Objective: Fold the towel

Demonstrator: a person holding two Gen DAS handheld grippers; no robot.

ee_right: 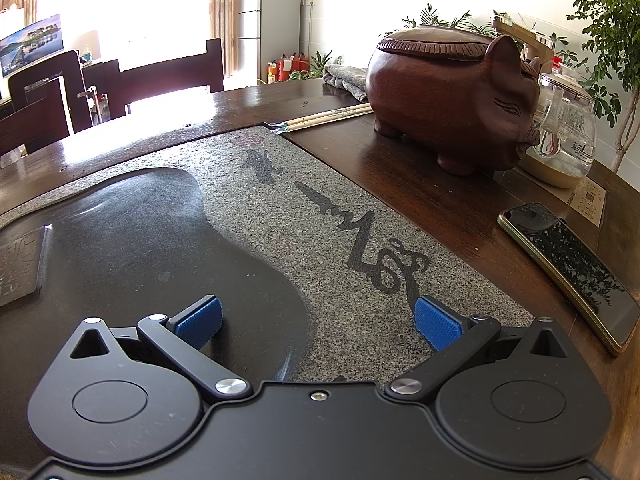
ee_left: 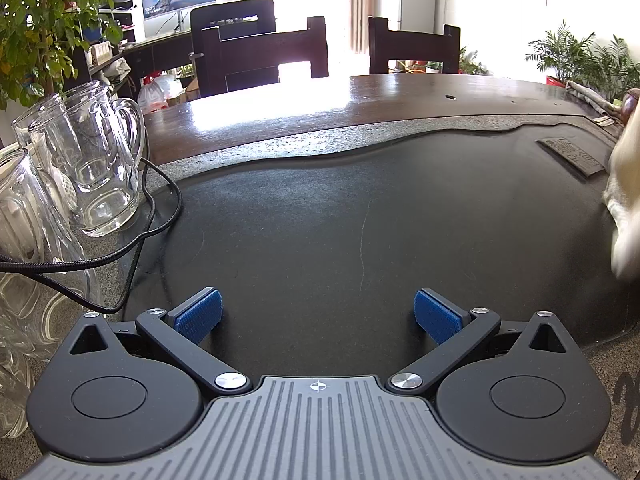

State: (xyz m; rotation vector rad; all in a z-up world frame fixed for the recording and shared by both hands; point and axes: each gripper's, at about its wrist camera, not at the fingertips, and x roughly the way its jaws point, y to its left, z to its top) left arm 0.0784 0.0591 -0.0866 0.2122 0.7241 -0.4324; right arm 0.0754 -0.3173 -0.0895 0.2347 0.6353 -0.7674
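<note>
A cream, blurred cloth-like shape shows at the right edge of the left wrist view; I cannot tell whether it is a towel or a sleeve. A grey folded towel lies at the table's far side behind a wooden pig, and its grey towel edge appears far right in the left view. My left gripper hangs open over the black stone tray with nothing between its blue pads. My right gripper is also open and empty, over the tray's right rim and the granite slab.
Glass mugs and a black cable crowd the tray's left side. A carved wooden pig, a glass kettle, a phone and chopsticks sit to the right. Dark chairs stand behind the table.
</note>
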